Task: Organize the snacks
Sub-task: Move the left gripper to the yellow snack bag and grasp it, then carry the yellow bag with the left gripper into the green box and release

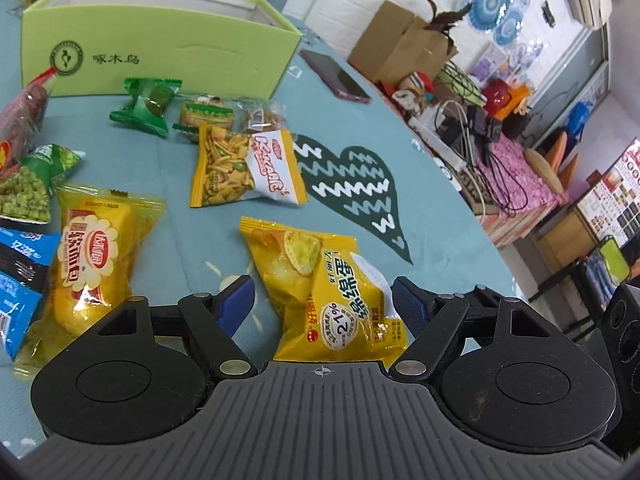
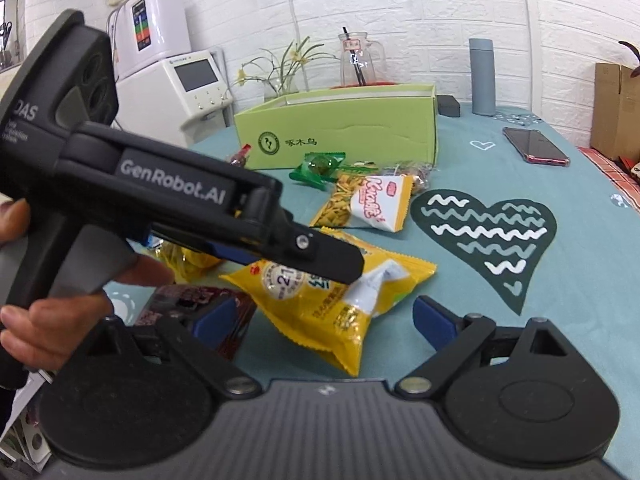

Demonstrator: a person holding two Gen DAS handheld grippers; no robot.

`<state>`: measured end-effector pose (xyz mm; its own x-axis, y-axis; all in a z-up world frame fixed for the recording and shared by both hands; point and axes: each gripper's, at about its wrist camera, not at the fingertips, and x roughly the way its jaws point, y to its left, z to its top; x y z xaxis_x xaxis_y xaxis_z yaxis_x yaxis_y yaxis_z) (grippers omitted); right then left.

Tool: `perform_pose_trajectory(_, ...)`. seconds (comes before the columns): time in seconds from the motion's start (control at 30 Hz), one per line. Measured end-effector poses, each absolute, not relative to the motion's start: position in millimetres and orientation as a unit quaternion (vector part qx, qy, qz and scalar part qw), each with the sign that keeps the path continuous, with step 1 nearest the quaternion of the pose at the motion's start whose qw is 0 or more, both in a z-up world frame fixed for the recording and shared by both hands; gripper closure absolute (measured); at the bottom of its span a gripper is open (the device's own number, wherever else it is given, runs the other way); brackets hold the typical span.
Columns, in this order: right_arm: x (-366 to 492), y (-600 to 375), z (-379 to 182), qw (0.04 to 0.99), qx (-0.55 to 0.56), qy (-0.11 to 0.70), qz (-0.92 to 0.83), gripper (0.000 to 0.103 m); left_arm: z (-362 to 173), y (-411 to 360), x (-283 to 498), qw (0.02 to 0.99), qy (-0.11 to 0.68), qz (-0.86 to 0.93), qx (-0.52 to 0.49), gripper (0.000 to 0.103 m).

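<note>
Teal tablecloth [image 1: 180,240] with a dark heart print is covering the table, snacks lying loose across it.

- Left gripper [image 1: 322,300]: fingers spread wide, straddling the yellow crinkled snack packet [image 1: 328,304] at lower centre, seemingly lining up a grasp.
- Right gripper [image 2: 324,316]: likewise spread, holding nothing, hovering near the same packet [image 2: 332,312].
- Mid-frame: yellow bread packet [image 1: 94,256], mixed-cracker bag [image 1: 220,168], green wrapped sweet [image 1: 148,106].
- Far, upper left: open lime-green cardboard box [image 1: 160,52], probably the destination.

Right view alone is showing the left gripper side-on, crossing from the left; left view alone is showing the green pea bag [image 1: 30,184].
</note>
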<state>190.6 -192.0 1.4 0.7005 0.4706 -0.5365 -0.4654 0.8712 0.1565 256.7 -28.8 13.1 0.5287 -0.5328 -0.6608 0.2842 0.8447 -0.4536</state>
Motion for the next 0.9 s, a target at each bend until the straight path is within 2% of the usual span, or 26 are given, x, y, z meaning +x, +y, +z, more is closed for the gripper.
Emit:
perform_pose_trajectory(0.17,203,-185,-4,0.917,0.005,0.301,0.262,0.009,5,-31,264,0.855,0.435,-0.239,-0.147,0.040)
perform_pose_trajectory(0.23,204,-184,-9,0.914,0.001,0.309,0.263,0.010,1,-31,261,0.855,0.434,-0.245,-0.148,0.043)
perform_pose_trajectory(0.27,201,-183,-10,0.917,-0.006,0.302,0.260,0.014,0,-32,259,0.856,0.431,-0.247,-0.140,0.050)
perform_pose_trajectory(0.3,199,-181,-10,0.918,-0.015,0.301,0.257,0.020,-1,-32,258,0.855,0.433,-0.251,-0.135,0.068)
perform_pose_trajectory(0.33,198,-179,-9,0.917,-0.019,0.302,0.259,0.027,-1,-33,257,0.855,0.431,-0.253,-0.135,0.072)
perform_pose_trajectory(0.4,198,-177,-4,0.918,-0.016,0.301,0.260,0.027,1,-30,259,0.849,0.435,-0.257,-0.151,0.079)
perform_pose_trajectory(0.73,213,-163,26,0.925,-0.036,0.265,0.270,0.025,31,-14,267,0.864,0.400,-0.253,-0.170,0.077)
perform_pose_trajectory(0.9,248,-147,48,0.928,-0.074,0.233,0.282,0.025,57,1,296,0.878,0.376,-0.241,-0.173,0.077)
